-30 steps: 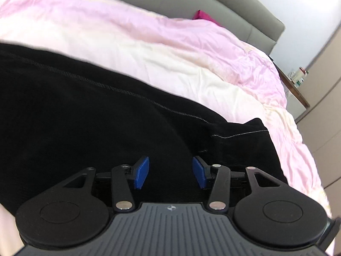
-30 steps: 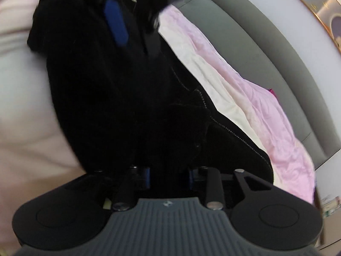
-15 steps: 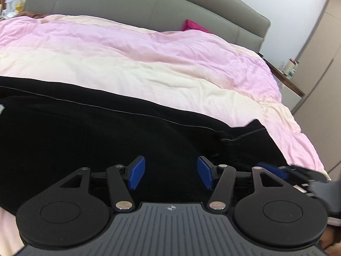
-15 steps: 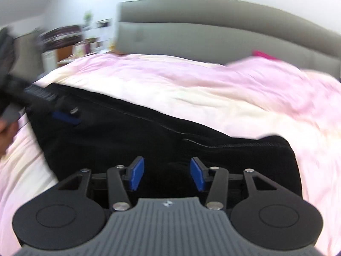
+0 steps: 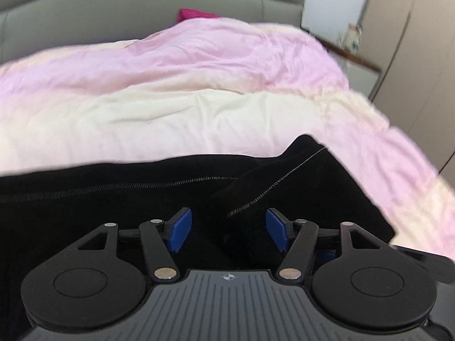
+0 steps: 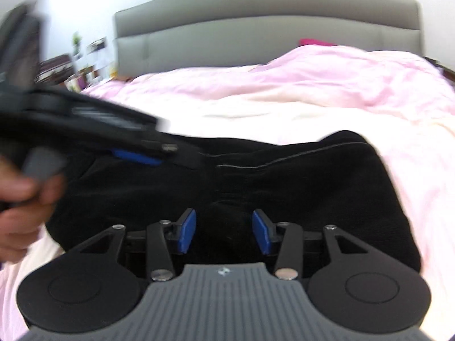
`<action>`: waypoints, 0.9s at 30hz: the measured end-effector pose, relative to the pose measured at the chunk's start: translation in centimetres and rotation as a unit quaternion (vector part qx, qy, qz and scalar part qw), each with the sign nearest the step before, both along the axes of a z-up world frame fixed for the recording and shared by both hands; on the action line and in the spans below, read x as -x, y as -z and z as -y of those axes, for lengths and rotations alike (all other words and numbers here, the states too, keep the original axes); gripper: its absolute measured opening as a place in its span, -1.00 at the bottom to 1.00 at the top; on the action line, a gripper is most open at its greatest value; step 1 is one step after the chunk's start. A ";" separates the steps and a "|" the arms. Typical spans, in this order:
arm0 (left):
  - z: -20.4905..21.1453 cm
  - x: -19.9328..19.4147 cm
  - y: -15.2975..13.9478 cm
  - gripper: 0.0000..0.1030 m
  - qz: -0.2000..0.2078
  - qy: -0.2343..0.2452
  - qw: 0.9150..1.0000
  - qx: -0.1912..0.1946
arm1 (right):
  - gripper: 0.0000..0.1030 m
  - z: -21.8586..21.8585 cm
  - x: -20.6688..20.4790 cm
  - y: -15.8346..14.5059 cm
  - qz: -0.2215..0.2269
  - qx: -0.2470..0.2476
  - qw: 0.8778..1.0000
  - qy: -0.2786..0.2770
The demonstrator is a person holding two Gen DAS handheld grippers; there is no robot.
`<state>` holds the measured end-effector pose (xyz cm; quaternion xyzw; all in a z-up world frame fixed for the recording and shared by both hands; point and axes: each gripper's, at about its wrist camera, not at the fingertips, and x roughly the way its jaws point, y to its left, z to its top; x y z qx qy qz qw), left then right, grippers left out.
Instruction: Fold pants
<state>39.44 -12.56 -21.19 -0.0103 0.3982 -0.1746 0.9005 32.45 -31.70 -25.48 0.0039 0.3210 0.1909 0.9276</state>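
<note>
Black pants [image 5: 119, 207] lie in a folded bundle on the bed's pink duvet [image 5: 199, 79], below the headboard; both hand-held grippers, left [image 5: 228, 229] and right [image 6: 224, 231], now hover over them, jaws apart, having let go.

Left gripper [image 5: 227, 228] hangs near, blue pads spread wide over black pants [image 5: 142, 199] on pink-cream duvet [image 5: 199, 85]; grey headboard [image 5: 142, 8] far.

Home bedroom: bed with pink duvet [image 6: 312, 85], grey padded headboard [image 6: 256, 28], wardrobe doors [image 5: 412, 42].
</note>
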 end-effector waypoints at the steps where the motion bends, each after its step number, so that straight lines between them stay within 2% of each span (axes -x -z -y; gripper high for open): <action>1: 0.8 -1.2 0.7 0.39 -0.019 0.005 1.000 -0.010 | -0.19 0.1 -0.3 -0.1 0.002 0.002 1.000 0.014; 4: 1.9 -3.4 3.0 0.39 -0.089 0.021 0.996 0.021 | -0.19 0.6 -0.1 1.2 -0.002 -0.003 0.999 0.041; 6: 2.5 -3.6 3.7 0.34 -0.081 0.019 0.996 0.001 | -0.27 0.6 0.1 1.8 0.000 -0.015 0.999 0.041; 7: 2.7 -3.6 3.9 0.22 -0.073 0.016 0.997 -0.012 | -0.32 0.4 0.2 1.9 0.003 -0.008 0.999 0.034; 8: 2.6 -3.7 3.9 -0.07 -0.067 0.004 0.998 -0.019 | -0.40 0.1 0.3 2.1 0.011 0.003 1.000 0.026; 9: 2.0 -3.7 3.8 -0.20 -0.063 -0.011 0.998 -0.002 | -0.49 -0.3 0.4 2.2 0.017 0.014 1.000 0.018; 11: 0.4 -3.3 3.0 -0.32 -0.048 -0.047 0.996 0.057 | -0.55 -1.1 0.7 2.6 0.036 0.043 0.998 0.009; 12: 0.0 -2.9 2.6 -0.36 -0.033 -0.053 0.996 0.071 | -0.55 -1.4 1.2 2.5 0.051 0.052 0.997 -0.003; 13: 0.1 -2.5 2.5 -0.36 -0.016 -0.053 0.996 0.063 | -0.55 -1.8 1.8 2.4 0.063 0.057 0.996 -0.015; 14: 0.6 -2.4 2.7 -0.36 -0.011 -0.050 0.998 0.039 | -0.55 -2.1 1.9 2.5 0.068 0.064 0.995 -0.023; 15: 1.4 -2.5 3.3 -0.35 -0.022 -0.040 0.999 0.009 | -0.55 -2.4 2.0 2.7 0.065 0.071 0.995 -0.027; 17: 2.3 -2.3 4.2 -0.26 -0.034 -0.018 0.999 -0.028 | -0.50 -2.5 1.5 3.7 0.033 0.077 0.996 -0.028; 18: 2.3 -2.1 4.0 -0.17 -0.026 -0.014 0.999 -0.035 | -0.46 -2.5 1.6 4.2 0.021 0.078 0.996 -0.029; 19: 2.0 -2.1 3.5 -0.16 -0.025 -0.011 0.999 -0.028 | -0.45 -2.4 1.8 4.4 0.024 0.075 0.996 -0.030; 22: -0.3 -1.4 1.3 0.05 -0.019 0.005 1.000 0.004 | -0.40 -2.2 2.9 3.8 0.041 0.072 0.996 -0.028; 27: -7.5 2.5 -2.7 0.35 0.035 0.003 0.999 -0.035 | -0.39 -2.7 5.3 2.2 0.076 0.051 0.996 -0.013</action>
